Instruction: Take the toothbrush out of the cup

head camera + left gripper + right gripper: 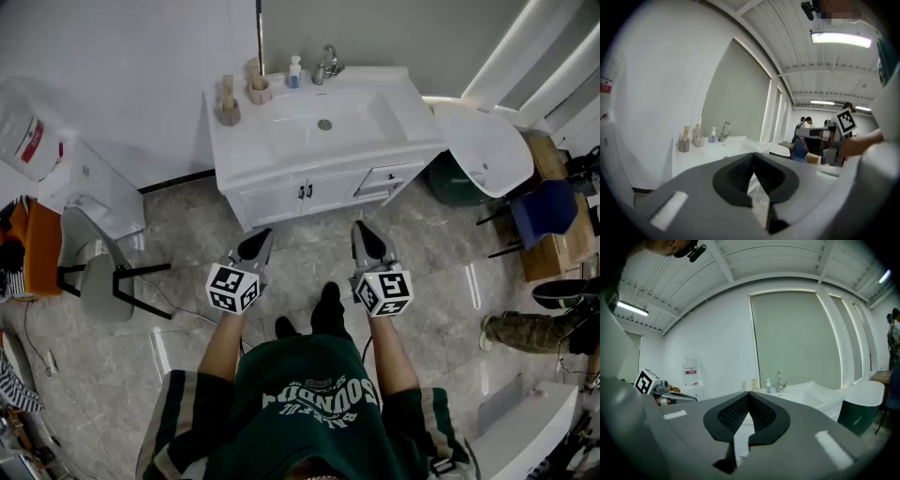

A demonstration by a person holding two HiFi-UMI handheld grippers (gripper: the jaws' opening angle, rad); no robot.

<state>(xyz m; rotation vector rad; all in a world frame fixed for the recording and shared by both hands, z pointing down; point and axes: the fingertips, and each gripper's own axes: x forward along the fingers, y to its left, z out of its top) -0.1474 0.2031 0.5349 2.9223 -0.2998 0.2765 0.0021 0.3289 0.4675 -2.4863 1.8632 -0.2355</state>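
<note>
The marble floor (187, 234) fills most of the head view. A white vanity (309, 183) stands against the wall at upper centre, and the person is well apart from it, facing it.

Nothing of the task looks done yet. The walk up, the reach, the grip and the lift out of the cup are all left.

The vanity's top surface (239, 150) holds one basin (328, 127) with one tap (327, 64) behind it.

There are two tongs at mid frame, held level and pointing towards the vanity. The left tongs (264, 232) are pressed together at the tips with nothing between them, as their own view shows (752, 154). The right tongs (359, 227) are likewise closed and empty (748, 393).

Two cups sit at the upper left end of the surface. A grey cup (228, 113) is nearest the left edge, and a paler cup (260, 92) stands just beside it, nearer the wall. One small soap bottle (294, 73) stands between the paler cup and the tap.

A pale upright handle rises from each cup, two in all. I take the toothbrush (227, 90) to be the one in the grey cup, though at this range I cannot tell which it is.
</note>
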